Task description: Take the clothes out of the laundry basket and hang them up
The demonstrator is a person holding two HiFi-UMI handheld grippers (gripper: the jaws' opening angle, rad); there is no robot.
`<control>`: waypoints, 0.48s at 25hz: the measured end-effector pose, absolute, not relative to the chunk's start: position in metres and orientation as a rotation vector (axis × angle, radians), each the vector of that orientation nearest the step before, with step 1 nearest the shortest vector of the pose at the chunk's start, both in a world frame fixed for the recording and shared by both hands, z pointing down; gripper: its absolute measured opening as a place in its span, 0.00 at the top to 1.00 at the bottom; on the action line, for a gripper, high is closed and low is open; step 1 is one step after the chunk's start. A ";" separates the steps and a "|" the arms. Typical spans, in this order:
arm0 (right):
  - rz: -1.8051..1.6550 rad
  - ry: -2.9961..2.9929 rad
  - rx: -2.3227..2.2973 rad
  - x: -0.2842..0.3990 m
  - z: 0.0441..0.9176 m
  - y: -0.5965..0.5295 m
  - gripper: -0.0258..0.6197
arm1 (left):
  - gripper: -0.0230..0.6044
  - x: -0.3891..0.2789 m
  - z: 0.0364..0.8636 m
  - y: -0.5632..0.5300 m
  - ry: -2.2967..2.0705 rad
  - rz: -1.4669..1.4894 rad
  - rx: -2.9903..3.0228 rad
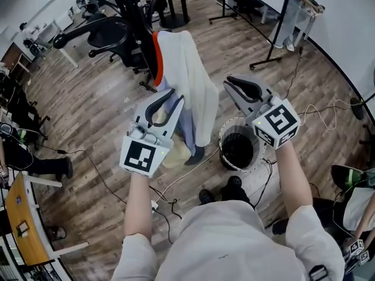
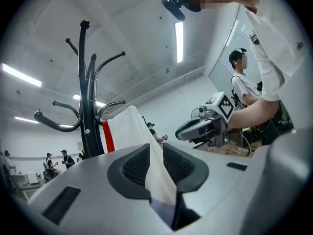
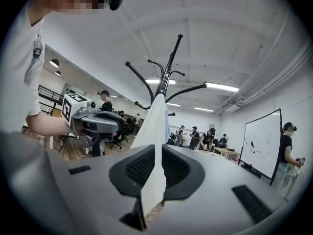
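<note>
Left claw (image 2: 155, 153) and right claw (image 3: 157, 156), both tight on white garment (image 1: 193, 86); black coat rack (image 1: 135, 22) behind

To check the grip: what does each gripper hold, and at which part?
Both hold the white garment hanging on the coat stand. The left gripper pinches its left side, the right gripper its right edge.
</note>
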State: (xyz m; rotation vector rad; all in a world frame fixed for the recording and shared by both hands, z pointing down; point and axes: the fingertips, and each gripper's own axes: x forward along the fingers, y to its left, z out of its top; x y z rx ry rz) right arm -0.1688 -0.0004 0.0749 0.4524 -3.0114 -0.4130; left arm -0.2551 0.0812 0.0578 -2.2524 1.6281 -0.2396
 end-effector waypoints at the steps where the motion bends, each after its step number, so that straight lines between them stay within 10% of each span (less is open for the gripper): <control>1: -0.404 -3.012 0.454 -0.166 0.077 0.001 0.88 | 0.81 -0.251 0.060 0.081 1.624 -0.231 -2.263; 12: -0.256 -3.032 0.497 -0.140 0.113 0.018 0.90 | 0.86 -0.207 0.097 0.074 1.607 -0.138 -2.402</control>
